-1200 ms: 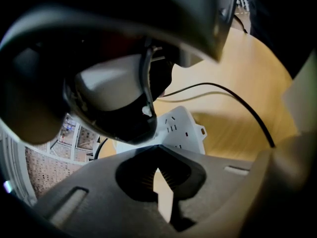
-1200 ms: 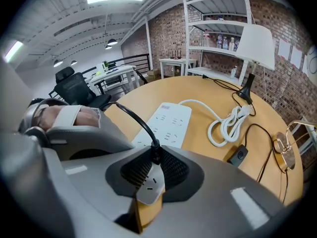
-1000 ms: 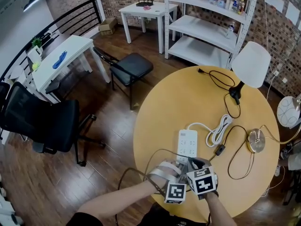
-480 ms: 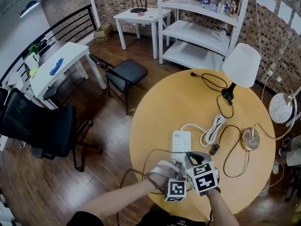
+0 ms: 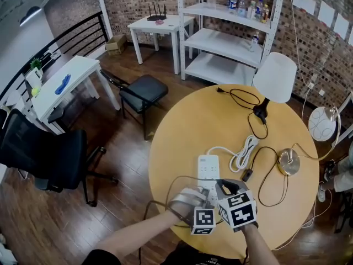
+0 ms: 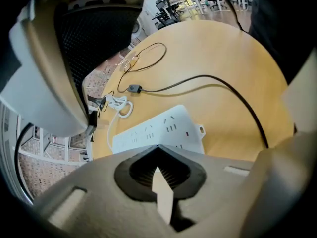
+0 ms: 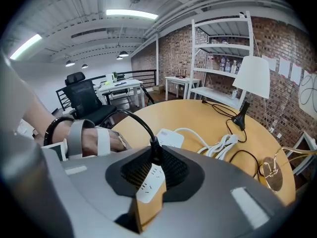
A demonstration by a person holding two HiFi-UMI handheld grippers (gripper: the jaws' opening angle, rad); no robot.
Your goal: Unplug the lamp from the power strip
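Lamp [image 5: 288,162] with round gold base sits right of centre on the round wooden surface [image 5: 187,131]. Its black cord [image 5: 270,189] loops past an inline switch [image 5: 247,175] toward the lower middle of the frame. White power strip [image 5: 208,167] lies flat at centre-low, with its own white cable coiled [image 5: 242,152] just right of it.

Both tools are at the strip's near end, bottom centre of the head view. Right tool [image 5: 222,187]: in the right gripper view its tips pinch a black plug [image 7: 155,150] over the strip's near end, black cord arcing up and left from it. I cannot tell whether the plug is seated. Left tool [image 5: 205,197] is just left of it. In the left gripper view its tips are pressed almost together with only a thin slit and nothing in it, and the strip is right beyond them.

A second lamp with white shade [image 5: 274,77] stands upper right on the surface, and its cord ends in a loose plug [image 5: 220,89].
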